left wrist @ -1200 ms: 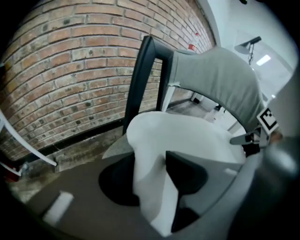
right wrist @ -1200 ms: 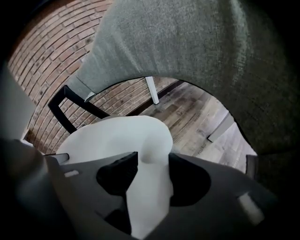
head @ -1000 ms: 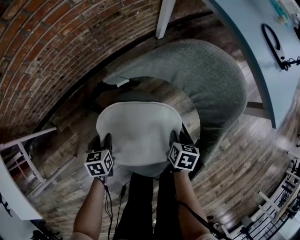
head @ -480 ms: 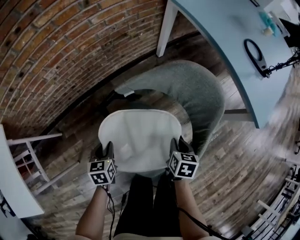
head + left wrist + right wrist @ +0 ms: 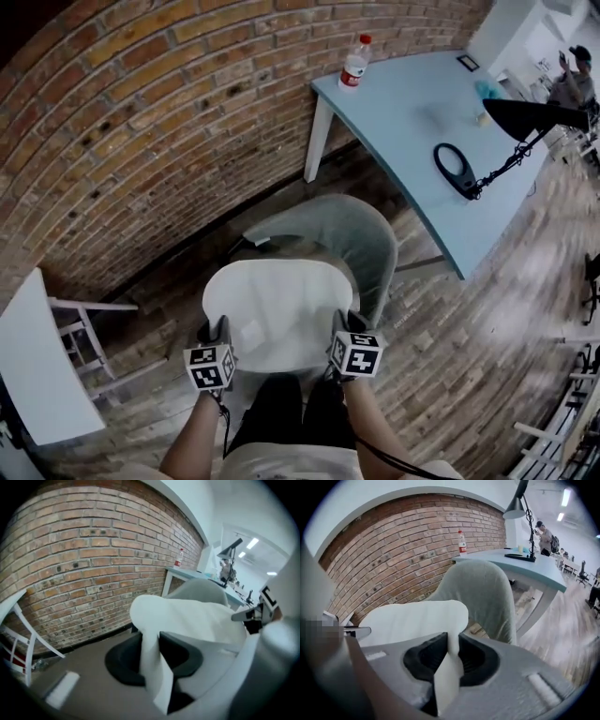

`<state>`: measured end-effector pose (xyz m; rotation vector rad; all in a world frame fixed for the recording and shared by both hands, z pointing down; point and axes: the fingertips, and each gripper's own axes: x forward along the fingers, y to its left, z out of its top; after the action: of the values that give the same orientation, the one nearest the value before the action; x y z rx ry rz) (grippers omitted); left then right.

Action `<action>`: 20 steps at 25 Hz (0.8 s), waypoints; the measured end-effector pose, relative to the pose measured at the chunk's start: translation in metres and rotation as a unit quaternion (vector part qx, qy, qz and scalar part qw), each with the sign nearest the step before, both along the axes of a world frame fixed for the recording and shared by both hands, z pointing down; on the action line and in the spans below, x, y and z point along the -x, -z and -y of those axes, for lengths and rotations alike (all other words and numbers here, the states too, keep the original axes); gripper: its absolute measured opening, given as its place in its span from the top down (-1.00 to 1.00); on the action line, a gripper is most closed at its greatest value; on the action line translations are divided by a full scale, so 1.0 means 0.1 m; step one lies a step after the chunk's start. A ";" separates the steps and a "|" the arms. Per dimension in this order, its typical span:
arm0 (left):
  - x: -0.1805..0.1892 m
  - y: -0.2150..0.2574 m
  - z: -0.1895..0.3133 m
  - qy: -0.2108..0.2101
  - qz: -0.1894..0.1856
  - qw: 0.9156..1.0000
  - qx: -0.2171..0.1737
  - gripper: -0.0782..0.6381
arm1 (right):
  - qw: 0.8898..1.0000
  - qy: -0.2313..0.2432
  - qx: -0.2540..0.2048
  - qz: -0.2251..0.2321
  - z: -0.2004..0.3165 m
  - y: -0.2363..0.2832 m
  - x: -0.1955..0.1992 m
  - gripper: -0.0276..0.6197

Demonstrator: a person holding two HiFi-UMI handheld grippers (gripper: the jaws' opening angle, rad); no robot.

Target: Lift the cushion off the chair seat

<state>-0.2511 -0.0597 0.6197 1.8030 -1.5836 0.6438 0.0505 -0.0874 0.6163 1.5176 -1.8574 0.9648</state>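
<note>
A white seat cushion [image 5: 275, 312] hangs in the air above the grey upholstered chair [image 5: 349, 236], held flat by its two near corners. My left gripper [image 5: 218, 336] is shut on the cushion's left edge [image 5: 151, 667], which folds down between the dark jaws. My right gripper [image 5: 342, 328] is shut on the cushion's right edge [image 5: 449, 674], pinched between its jaws. In the right gripper view the chair's curved backrest [image 5: 485, 597] rises behind the cushion [image 5: 412, 618]. The chair seat is hidden under the cushion.
A brick wall [image 5: 159, 122] runs behind the chair. A light blue desk [image 5: 422, 122] stands at the right with a bottle [image 5: 353, 61], a black lamp [image 5: 525, 122] and a cable loop [image 5: 457, 169]. A white rack [image 5: 47, 361] is at the left. The floor is wood planks.
Both grippers have risen with the cushion gripped between them, and the cushion now hangs well clear of the chair seat. The head view has tilted up, showing more of the desk and wall.
</note>
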 end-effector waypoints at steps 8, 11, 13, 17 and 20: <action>0.02 0.87 0.02 -0.003 -0.004 0.999 -0.042 0.55 | 0.998 0.003 -0.058 -0.003 0.01 1.00 0.04 0.70; 0.05 1.20 0.01 -0.007 0.001 0.998 -0.067 0.55 | 0.997 -0.001 -0.076 0.001 -0.02 1.30 0.06 0.70; 0.06 1.37 -0.01 -0.007 0.003 0.997 -0.079 0.55 | 0.996 0.001 -0.087 -0.001 -0.04 1.48 0.08 0.70; 0.08 1.65 0.02 -0.004 -0.006 0.996 -0.093 0.55 | 0.993 0.007 -0.114 -0.010 0.01 1.81 0.12 0.71; 0.05 1.82 0.02 -0.011 0.000 0.994 -0.106 0.55 | 0.992 0.003 -0.122 -0.009 -0.04 1.93 0.12 0.72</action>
<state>-0.2566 -0.0613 0.4378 1.9756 -1.6878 0.4989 0.0387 -0.0832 0.4230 1.6523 -2.0257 0.7397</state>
